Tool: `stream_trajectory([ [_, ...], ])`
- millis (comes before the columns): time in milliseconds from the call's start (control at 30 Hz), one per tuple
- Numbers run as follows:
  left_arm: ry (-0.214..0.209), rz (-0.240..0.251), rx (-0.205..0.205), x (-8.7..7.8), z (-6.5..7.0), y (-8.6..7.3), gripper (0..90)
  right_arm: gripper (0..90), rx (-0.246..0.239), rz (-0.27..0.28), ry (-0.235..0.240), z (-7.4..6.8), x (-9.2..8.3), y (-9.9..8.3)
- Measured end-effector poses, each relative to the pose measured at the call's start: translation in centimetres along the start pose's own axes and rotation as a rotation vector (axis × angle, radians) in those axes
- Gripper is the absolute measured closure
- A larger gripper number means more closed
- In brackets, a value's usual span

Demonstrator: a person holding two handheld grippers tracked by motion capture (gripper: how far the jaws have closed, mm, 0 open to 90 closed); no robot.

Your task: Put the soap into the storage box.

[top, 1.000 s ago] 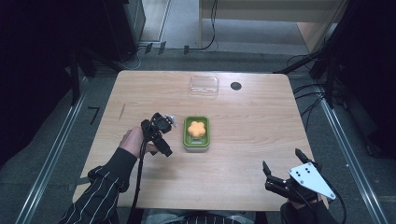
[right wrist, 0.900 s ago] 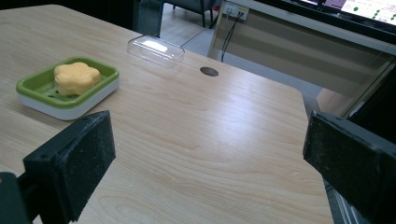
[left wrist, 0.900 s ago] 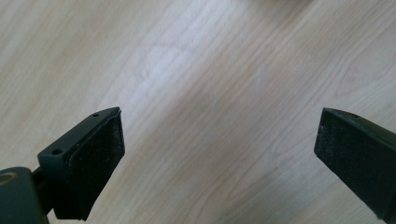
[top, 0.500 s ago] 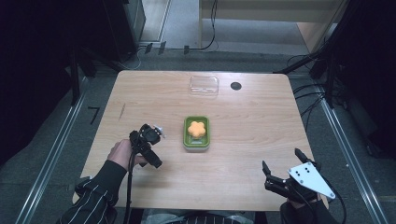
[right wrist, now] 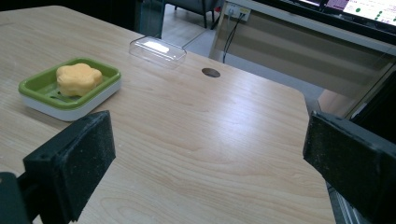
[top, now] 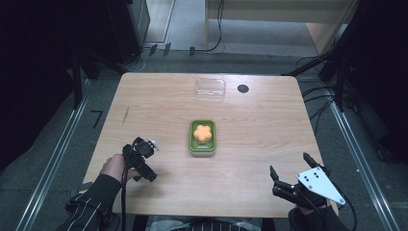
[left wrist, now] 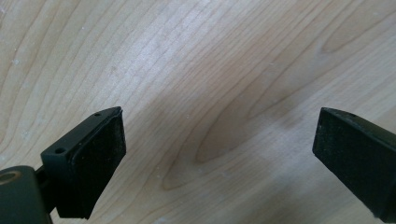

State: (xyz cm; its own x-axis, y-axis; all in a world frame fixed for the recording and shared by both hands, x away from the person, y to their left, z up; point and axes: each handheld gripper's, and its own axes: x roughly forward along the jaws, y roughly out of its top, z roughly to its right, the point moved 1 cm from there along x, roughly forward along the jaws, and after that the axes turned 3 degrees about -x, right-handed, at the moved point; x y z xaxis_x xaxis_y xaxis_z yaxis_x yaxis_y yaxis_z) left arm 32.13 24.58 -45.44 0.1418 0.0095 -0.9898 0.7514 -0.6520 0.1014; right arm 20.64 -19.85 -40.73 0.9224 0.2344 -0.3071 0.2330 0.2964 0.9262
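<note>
Both tongs stand spread and empty: left tongs (top: 144, 166) over bare bench (top: 250, 125), right tongs (top: 288, 180) near its front edge. The orange soap (top: 202, 132) lies in the green dish (top: 202, 148). A good grasp would likely close squarely across the soap's sides.

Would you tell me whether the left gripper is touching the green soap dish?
Apart. The high view shows bare table between the left gripper and the green soap dish; in the left gripper view, its open jaws frame plain wood.

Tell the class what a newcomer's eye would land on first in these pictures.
First, the orange flower-shaped soap in a green dish at the table's middle. Next, the clear lid near the far edge, beside a dark hole. Both grippers, left and right, stand open at the near corners.
</note>
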Motion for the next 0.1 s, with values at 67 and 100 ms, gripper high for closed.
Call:
stream_trajectory([
  [67, -0.01, 0.001, -0.003, 0.21, 0.0, 0.1, 3.3, 2.7, 0.0, -0.001, 0.0, 0.0, 0.05, 0.01],
  [100, -0.001, 0.01, -0.004, 0.23, 0.07, 0.15, 3.5, 2.7, 0.0, -0.002, 0.002, 0.0, 0.11, 0.02],
])
